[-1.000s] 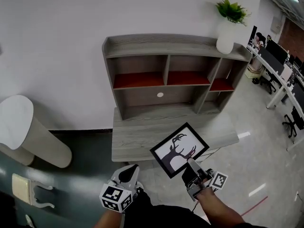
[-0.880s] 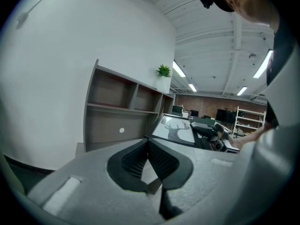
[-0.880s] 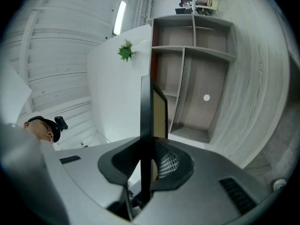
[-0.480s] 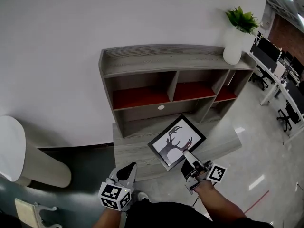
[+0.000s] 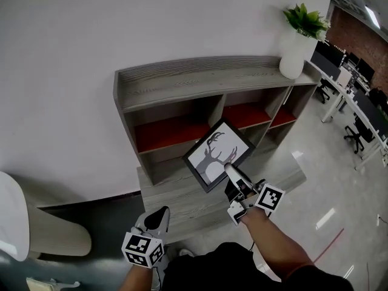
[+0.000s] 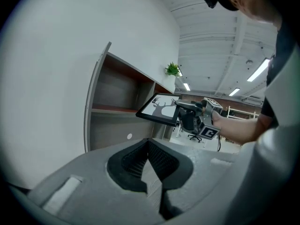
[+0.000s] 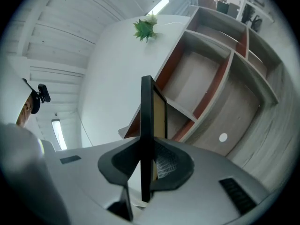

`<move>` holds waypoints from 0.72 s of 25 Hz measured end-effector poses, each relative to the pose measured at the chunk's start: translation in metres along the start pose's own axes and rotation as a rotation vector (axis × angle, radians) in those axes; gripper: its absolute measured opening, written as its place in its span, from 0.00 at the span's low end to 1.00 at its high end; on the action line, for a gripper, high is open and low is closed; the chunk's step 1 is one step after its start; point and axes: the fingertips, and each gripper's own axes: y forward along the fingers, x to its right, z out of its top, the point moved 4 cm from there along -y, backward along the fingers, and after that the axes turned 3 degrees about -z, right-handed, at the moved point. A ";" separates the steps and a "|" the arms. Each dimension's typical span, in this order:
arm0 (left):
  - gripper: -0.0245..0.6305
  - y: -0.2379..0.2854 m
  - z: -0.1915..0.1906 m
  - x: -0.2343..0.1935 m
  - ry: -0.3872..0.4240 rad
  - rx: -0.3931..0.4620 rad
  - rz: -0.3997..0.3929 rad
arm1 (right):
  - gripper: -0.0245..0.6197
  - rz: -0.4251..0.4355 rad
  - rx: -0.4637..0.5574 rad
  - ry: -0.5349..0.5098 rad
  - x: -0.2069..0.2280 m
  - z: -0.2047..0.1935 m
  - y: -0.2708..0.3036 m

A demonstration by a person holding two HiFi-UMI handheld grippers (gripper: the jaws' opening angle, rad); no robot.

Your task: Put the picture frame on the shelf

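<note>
The picture frame (image 5: 216, 154) is black with a deer silhouette on white. My right gripper (image 5: 231, 170) is shut on its lower edge and holds it tilted in the air in front of the middle compartments of the grey shelf (image 5: 194, 77). In the right gripper view the frame (image 7: 146, 121) stands edge-on between the pads, with the shelf (image 7: 211, 78) beyond. The left gripper (image 5: 159, 216) hangs low at the desk's front, shut with nothing in it. From the left gripper view the frame (image 6: 158, 108) and the right gripper (image 6: 181, 107) show beside the shelf (image 6: 117, 93).
The shelf has red-floored compartments and stands on a grey desk (image 5: 182, 193). A plant in a white vase (image 5: 295, 48) sits on the shelf top at the right end. Office desks and chairs (image 5: 357, 114) are at the right, a white rounded object (image 5: 12, 217) at the left.
The right gripper has carried the frame up and away from the desk's front edge to in front of the shelf's compartments. The left gripper stays low.
</note>
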 end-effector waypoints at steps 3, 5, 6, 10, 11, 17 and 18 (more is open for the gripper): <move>0.05 0.005 0.001 -0.004 0.001 0.004 -0.002 | 0.16 0.002 -0.005 -0.033 0.001 0.009 0.018; 0.05 0.007 0.001 -0.008 -0.008 0.015 0.011 | 0.16 0.011 -0.012 -0.026 0.001 0.009 0.027; 0.05 0.007 0.002 -0.009 -0.014 0.021 0.019 | 0.16 0.012 -0.020 -0.018 0.001 0.007 0.030; 0.05 0.005 0.006 -0.013 -0.028 0.040 0.052 | 0.16 0.007 -0.035 -0.012 0.001 0.000 0.034; 0.05 0.005 0.007 -0.013 -0.027 0.043 0.057 | 0.16 0.010 -0.033 -0.010 0.000 0.000 0.034; 0.05 0.005 0.008 -0.016 -0.018 0.040 0.064 | 0.16 0.054 -0.030 -0.040 -0.010 0.005 0.042; 0.05 0.005 0.007 -0.015 -0.017 0.039 0.063 | 0.16 0.050 -0.030 -0.057 -0.010 0.007 0.044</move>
